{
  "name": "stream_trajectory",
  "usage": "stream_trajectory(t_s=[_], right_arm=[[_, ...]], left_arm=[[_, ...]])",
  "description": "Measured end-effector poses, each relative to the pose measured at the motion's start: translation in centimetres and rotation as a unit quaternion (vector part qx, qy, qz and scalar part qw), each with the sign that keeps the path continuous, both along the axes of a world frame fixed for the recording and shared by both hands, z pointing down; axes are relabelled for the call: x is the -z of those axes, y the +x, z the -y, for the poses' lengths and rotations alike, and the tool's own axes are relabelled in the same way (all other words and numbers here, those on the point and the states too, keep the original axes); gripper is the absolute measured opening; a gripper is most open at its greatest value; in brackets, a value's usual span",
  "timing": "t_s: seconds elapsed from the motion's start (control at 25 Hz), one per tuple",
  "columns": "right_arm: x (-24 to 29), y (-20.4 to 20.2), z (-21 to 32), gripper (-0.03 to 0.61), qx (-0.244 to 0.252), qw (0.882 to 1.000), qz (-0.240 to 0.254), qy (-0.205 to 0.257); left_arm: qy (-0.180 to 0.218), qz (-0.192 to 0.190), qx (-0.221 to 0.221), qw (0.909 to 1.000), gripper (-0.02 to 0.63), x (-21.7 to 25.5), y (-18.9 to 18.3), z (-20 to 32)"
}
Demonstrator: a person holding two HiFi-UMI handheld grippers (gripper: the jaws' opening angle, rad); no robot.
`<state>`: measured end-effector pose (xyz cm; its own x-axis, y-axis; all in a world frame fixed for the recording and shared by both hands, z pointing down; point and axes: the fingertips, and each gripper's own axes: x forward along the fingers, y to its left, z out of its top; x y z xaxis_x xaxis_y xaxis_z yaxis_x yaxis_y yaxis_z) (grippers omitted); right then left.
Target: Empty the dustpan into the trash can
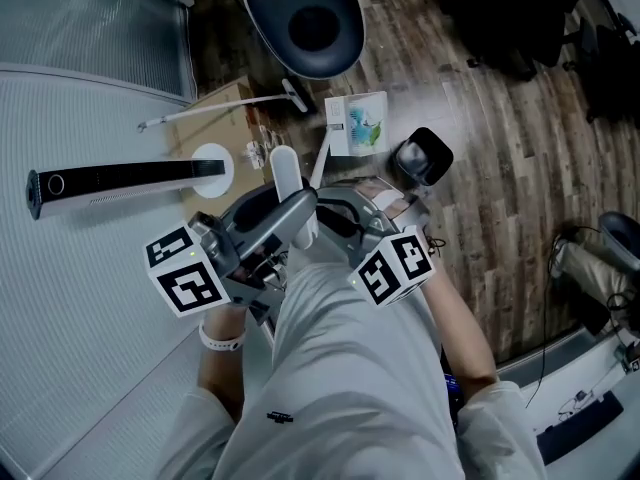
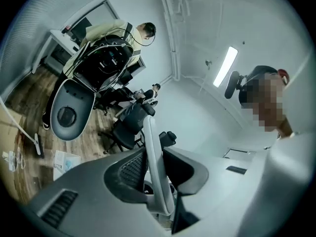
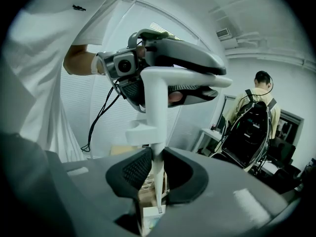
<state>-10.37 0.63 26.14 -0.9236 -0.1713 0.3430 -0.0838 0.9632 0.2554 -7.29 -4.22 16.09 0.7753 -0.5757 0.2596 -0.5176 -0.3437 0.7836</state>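
Both grippers hold the dustpan's long white handle point(image 1: 287, 176), which stands upright in front of the person's white shirt. My left gripper point(image 1: 293, 216) is shut on the handle point(image 2: 156, 168) high up. My right gripper point(image 1: 338, 218) is shut on its thin lower stem point(image 3: 157, 177); in the right gripper view the left gripper point(image 3: 163, 68) shows above it. The dustpan point(image 1: 357, 124), white with green and blue bits in it, hangs at the handle's foot above the wooden floor, also visible as the dustpan point(image 3: 149, 222). A grey oval trash can point(image 1: 308, 20) with a round dark opening stands farther off, also in the left gripper view as the trash can point(image 2: 68, 113).
A black tower fan point(image 1: 120, 180) on a round white base stands at the left beside a cardboard box point(image 1: 215, 110) and a white stick point(image 1: 225, 106). A small black object point(image 1: 424, 157) sits right of the dustpan. A person with a backpack point(image 3: 251, 125) and office chairs point(image 2: 129, 122) are beyond.
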Motion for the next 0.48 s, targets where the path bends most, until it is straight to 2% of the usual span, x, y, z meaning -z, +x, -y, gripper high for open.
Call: stream_trajectory(t_s=[0.28, 0.48], right_arm=[[0.8, 1.9, 1.1, 0.087, -0.053, 0.998, 0.014, 0.017], [0.8, 4.9, 2.5, 0.087, -0.086, 0.996, 0.022, 0.02]], left_arm=[[0.019, 0.013, -0.044, 0.9988, 0.101, 0.9, 2.5, 0.5], [0.023, 0.021, -0.073, 0.9968, 0.1, 0.9, 5.9, 1.5]])
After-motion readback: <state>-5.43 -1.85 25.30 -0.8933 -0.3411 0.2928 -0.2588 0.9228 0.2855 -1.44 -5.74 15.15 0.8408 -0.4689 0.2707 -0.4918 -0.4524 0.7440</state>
